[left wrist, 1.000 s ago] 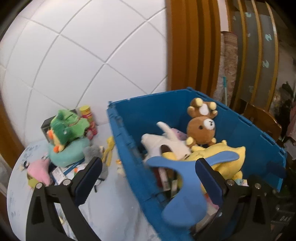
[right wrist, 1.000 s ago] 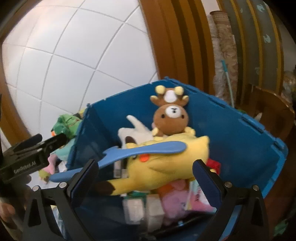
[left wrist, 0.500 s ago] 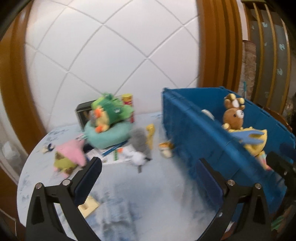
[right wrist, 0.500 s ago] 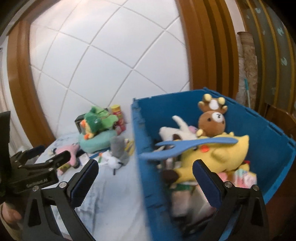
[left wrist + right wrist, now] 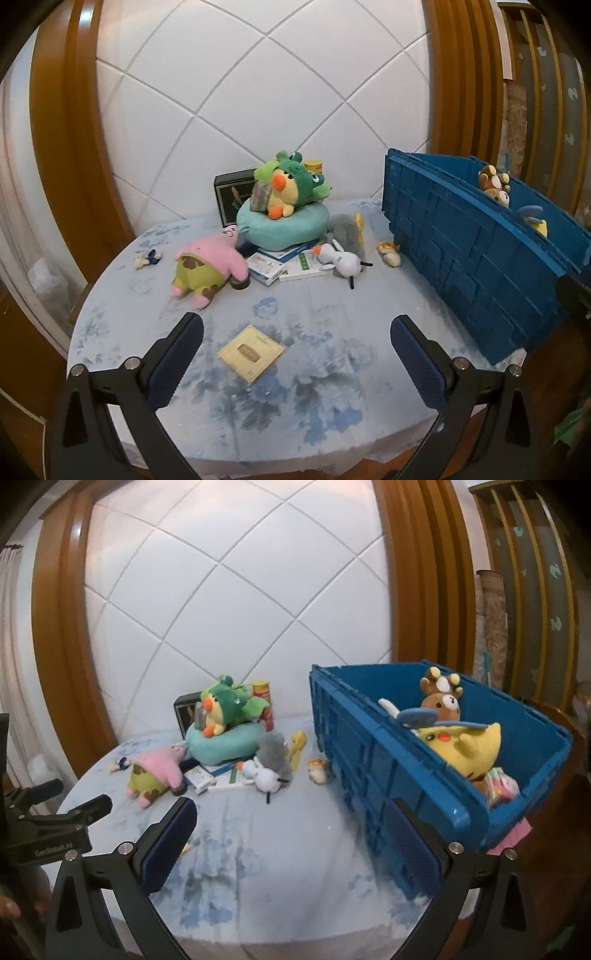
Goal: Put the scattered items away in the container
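Black left gripper (image 5: 295, 347) | level above table (image 5: 332, 406) | fingers (image 5: 177, 350) spread, empty

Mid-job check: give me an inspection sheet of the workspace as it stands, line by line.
Surface: round table with a blue-patterned cloth.
Job's things: blue crate at the table's right side, already holding a brown bear and a yellow plush. On the table: pink star plush, duck plush on a teal cushion, white snowman toy, flat yellow packet.
Clutter: small boxes beside the cushion, black box and a can at the back.
Grippers: left gripper open, empty; right gripper open, empty.
Cables: nothing seen.
Surroundings: white tiled wall, wooden trim.
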`<state>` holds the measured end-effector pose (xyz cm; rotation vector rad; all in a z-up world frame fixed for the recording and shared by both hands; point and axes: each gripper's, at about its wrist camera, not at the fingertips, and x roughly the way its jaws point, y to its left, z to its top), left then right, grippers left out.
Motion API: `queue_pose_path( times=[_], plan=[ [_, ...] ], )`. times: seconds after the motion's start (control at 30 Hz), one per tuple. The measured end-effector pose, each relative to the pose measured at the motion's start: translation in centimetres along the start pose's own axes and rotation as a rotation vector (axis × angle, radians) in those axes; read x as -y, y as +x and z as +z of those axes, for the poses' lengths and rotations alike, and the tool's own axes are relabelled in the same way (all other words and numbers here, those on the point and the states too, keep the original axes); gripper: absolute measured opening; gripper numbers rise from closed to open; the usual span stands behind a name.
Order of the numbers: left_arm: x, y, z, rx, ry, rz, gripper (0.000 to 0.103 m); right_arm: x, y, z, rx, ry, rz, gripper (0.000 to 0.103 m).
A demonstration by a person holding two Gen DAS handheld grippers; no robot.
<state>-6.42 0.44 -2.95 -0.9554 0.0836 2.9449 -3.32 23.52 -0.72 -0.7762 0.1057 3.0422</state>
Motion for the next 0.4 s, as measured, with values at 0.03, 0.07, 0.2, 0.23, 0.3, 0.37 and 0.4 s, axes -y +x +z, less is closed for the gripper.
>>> queue_pose_path(
  times=[0.03,0.07,0.2,0.23,0.3,0.37,0.4],
  plan=[
    [-0.3,-0.3,-0.3,0.002,-0.002,-0.003,0.103,-0.4,-0.3,-0.2,-0.001,0.000,-0.001,0.103],
    [-0.6,-0.6,-0.5,0.004,-0.004,-0.007,0.103,-0.7,-0.6,-0.5,0.000,-0.001,-0.003,0.103],
    [-1.3,-0.9,-1.1,-0.005,-0.009,-0.023,0.103,-1.3,-1.4,-1.1,-0.005,-0.004,-0.024,0.103],
    [-1.4,-1.1,-1.3,-0.006,-0.008,-0.024,0.103,-1.4,-1.7,-1.3,-0.007,-0.005,-0.029,0.103],
    [-1.5,-1.3,-1.5,-0.006,-0.006,-0.026,0.103,-1.6,-1.9,-1.5,-0.010,-0.006,-0.036,0.103],
    [-1.7,-1.4,-1.7,-0.007,-0.008,-0.030,0.103,-1.6,-2.1,-1.7,-0.012,-0.007,-0.043,0.103],
    [-1.7,-1.5,-1.8,-0.007,-0.010,-0.033,0.103,-1.7,-2.2,-1.8,-0.014,-0.007,-0.047,0.103]
  ],
)
